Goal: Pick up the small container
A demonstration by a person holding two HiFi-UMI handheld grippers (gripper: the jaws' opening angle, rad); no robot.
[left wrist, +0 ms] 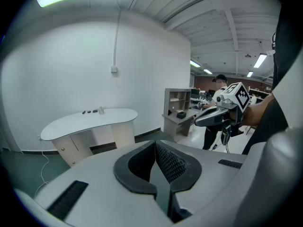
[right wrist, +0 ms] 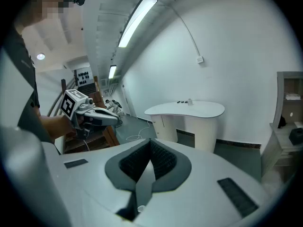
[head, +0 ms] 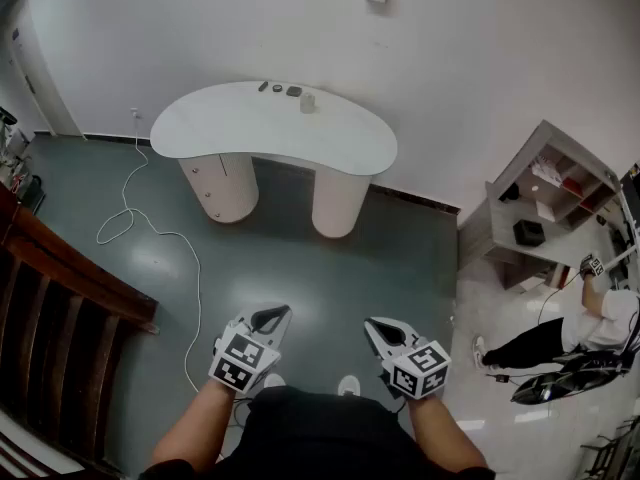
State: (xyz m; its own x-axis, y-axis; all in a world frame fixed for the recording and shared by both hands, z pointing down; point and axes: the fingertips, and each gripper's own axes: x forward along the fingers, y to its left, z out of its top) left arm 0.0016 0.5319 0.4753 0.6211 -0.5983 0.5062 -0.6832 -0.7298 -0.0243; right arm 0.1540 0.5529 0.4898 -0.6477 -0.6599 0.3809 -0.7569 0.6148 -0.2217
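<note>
The small container (head: 308, 101) is a pale little cup standing near the far edge of a white kidney-shaped table (head: 250, 133), far ahead of me across the floor. It also shows tiny in the left gripper view (left wrist: 101, 110) and in the right gripper view (right wrist: 190, 101). Three small dark items (head: 278, 88) lie just left of it. My left gripper (head: 272, 315) (left wrist: 155, 143) is shut and empty, held low near my body. Beside it, my right gripper (head: 378, 326) (right wrist: 150, 142) has its pads meeting with nothing between them. Both point toward the table.
A white cable (head: 150, 223) trails over the grey-green floor from the wall to near my feet. Dark wooden furniture (head: 60, 298) fills the left side. A grey shelf unit (head: 550, 198) stands at the right, with a person (head: 580, 328) bending beside it.
</note>
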